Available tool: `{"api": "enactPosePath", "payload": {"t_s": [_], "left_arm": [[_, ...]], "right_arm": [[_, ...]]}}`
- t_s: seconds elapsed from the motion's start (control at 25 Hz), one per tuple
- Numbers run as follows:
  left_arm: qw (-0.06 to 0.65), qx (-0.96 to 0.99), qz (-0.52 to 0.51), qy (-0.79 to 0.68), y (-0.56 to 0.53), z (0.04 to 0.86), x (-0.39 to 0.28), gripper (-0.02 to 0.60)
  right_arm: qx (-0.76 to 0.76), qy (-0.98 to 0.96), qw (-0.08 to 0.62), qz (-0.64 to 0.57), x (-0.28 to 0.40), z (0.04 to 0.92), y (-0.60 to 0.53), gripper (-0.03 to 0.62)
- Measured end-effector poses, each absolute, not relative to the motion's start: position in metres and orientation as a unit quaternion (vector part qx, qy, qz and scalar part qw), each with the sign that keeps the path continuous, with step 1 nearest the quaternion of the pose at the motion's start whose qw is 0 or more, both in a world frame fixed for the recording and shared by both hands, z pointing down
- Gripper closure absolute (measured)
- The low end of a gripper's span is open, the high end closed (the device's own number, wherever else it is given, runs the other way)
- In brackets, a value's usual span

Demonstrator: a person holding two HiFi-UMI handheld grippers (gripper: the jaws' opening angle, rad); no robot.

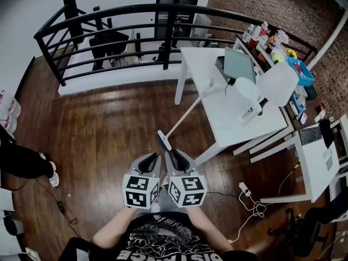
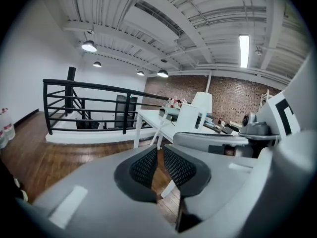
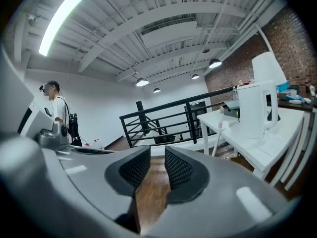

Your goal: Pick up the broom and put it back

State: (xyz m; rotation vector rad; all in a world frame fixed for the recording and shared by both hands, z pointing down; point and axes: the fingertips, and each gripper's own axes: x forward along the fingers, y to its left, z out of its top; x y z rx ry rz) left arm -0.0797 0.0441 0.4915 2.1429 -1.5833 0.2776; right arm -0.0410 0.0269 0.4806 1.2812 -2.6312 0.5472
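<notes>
Head view: the broom [image 1: 187,112] stands on the floor [image 1: 109,129] at 12 o'clock from your tongs. Its dark head is just past their tips, and its white handle leans away toward 1 o'clock onto the edge of the counter [image 1: 217,118]. It is only propped there — nudge it before you have a hold and it will likely slide along that edge and drop. The left tongs [image 1: 148,161] and right tongs [image 1: 176,157] sit side by side, touching nothing. The print on your shirt is cut off by the frame edge, so I can't read it whole.

Left gripper view: the pads stand only a narrow slit apart, with nothing between them. That looks too tight for the handle, so you would push it rather than catch it. The handle shows beyond the tips at 12 o'clock. No writing is legible here.

Right gripper view: these pads are moderately parted, and only floor shows in the gap. The handle stands at 2 o'clock, right beside a counter leg (white on white — easy to go for the wrong one). A small tag on the handle is too small to read.
</notes>
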Motion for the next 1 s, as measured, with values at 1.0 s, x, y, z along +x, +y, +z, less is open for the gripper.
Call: {"api": "enactPosePath", "payload": {"t_s": [1.0], "left_arm": [[0.224,0.839,0.139,-0.477,-0.191,0.500,-0.030,0.545]], "right_arm": [[0.555,-0.803,0.056,0.207,0.018,0.499,-0.210,0.508]]}}
